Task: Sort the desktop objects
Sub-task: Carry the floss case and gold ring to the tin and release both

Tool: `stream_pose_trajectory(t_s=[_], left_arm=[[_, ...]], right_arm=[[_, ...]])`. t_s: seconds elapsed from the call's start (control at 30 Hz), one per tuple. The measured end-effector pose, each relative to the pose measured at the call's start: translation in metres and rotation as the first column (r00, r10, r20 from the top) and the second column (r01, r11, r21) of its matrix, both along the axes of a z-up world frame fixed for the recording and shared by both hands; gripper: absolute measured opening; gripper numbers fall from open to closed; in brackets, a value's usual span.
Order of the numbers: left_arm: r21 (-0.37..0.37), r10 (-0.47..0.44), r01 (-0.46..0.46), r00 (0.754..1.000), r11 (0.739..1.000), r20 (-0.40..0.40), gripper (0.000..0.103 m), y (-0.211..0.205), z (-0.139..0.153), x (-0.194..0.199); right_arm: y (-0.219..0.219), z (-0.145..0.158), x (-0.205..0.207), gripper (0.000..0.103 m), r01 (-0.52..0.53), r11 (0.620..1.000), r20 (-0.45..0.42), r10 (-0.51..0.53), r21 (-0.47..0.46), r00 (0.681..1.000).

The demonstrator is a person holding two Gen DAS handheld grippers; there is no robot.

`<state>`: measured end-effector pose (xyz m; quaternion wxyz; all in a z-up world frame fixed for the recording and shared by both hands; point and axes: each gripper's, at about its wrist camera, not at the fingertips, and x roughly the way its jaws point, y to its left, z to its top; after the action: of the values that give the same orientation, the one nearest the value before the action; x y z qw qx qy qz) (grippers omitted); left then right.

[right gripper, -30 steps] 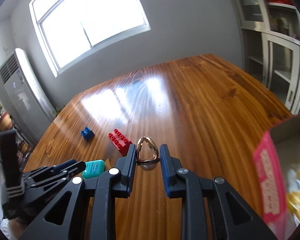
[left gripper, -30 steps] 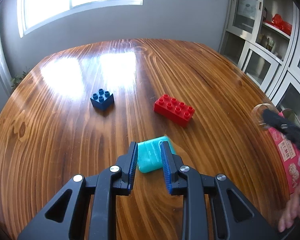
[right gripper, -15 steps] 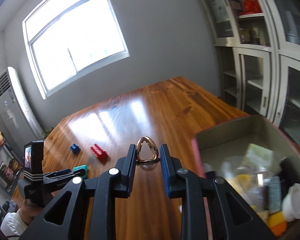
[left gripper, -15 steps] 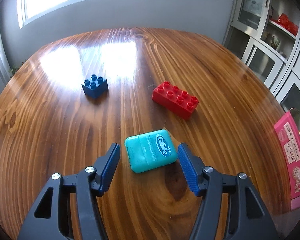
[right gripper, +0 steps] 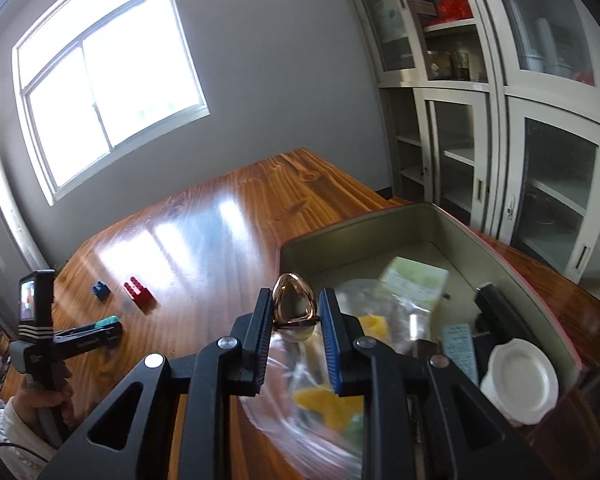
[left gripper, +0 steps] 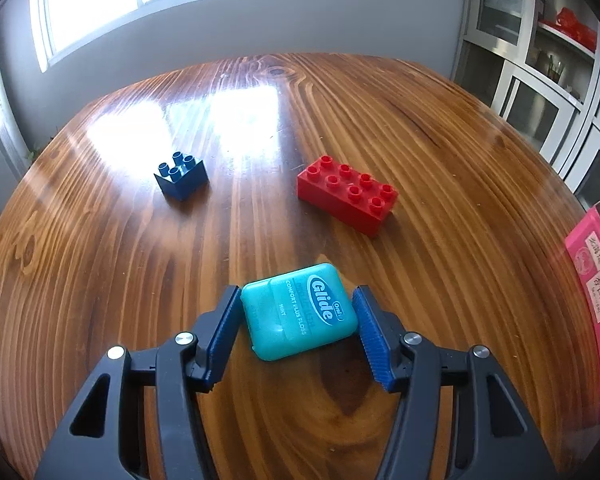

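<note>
— Floss box (left gripper: 299, 311), teal smooth plastic with rounded corners and "Glide" printed on it, lies flat on the glossy wood-grain surface (left gripper: 100, 280), between the ribbed blue pads of the left tongs (left gripper: 296, 336).
— Are those pads pressing on it?
— No. The jaws have just been closing in, but they stand apart; the left pad is at the box's edge, the right one just beside it.
— And the right tongs (right gripper: 296, 344)?
— Clamped on a small rose-gold metal ring (right gripper: 293, 300) of teardrop outline, held above a pink tin (right gripper: 512, 276) with a dull metal lining. Inside lie a crinkled clear bag, a round white lid and other blurred things.
— What else is out?
— A red eight-stud brick (left gripper: 347, 194) and a blue four-stud brick (left gripper: 182, 175), well apart, beyond the floss.
</note>
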<state>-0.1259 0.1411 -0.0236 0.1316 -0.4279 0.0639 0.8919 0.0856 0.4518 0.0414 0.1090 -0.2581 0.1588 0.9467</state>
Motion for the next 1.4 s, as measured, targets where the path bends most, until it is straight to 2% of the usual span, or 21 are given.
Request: stream_pose_trajectory(t_s=[0.17,0.4,0.57,0.77,1.0,1.4], left_arm=[[0.033,-0.029,0.030,0.999,0.999,-0.028,0.060,0.012,0.017,0.017],[0.061,-0.137,0.142,0.987,0.988,-0.085,0.060,0.052,0.047,0.048],[0.074,-0.220,0.230,0.968,0.970,-0.124,0.060,0.086,0.068,0.068],[0.086,-0.328,0.342,0.934,0.936,-0.143,0.060,0.133,0.086,0.091],[0.069,-0.428,0.443,0.890,0.894,-0.157,0.060,0.184,0.093,0.111],[0.062,-0.491,0.502,0.861,0.863,-0.134,0.060,0.226,0.088,0.118]], right_arm=[[0.009,-0.002,0.010,0.026,0.016,1.000,-0.002,-0.016,0.004,1.000],[0.026,-0.002,0.021,0.026,0.036,0.999,-0.026,-0.037,-0.013,0.999],[0.044,0.003,0.031,0.026,0.064,0.998,-0.057,-0.065,-0.024,0.996],[0.062,-0.006,0.041,0.027,0.091,0.995,-0.037,-0.093,-0.045,0.995],[0.076,-0.007,0.054,0.027,0.109,0.993,-0.041,-0.110,-0.042,0.993],[0.085,-0.010,0.060,0.027,0.108,0.992,-0.037,-0.110,-0.067,0.993]])
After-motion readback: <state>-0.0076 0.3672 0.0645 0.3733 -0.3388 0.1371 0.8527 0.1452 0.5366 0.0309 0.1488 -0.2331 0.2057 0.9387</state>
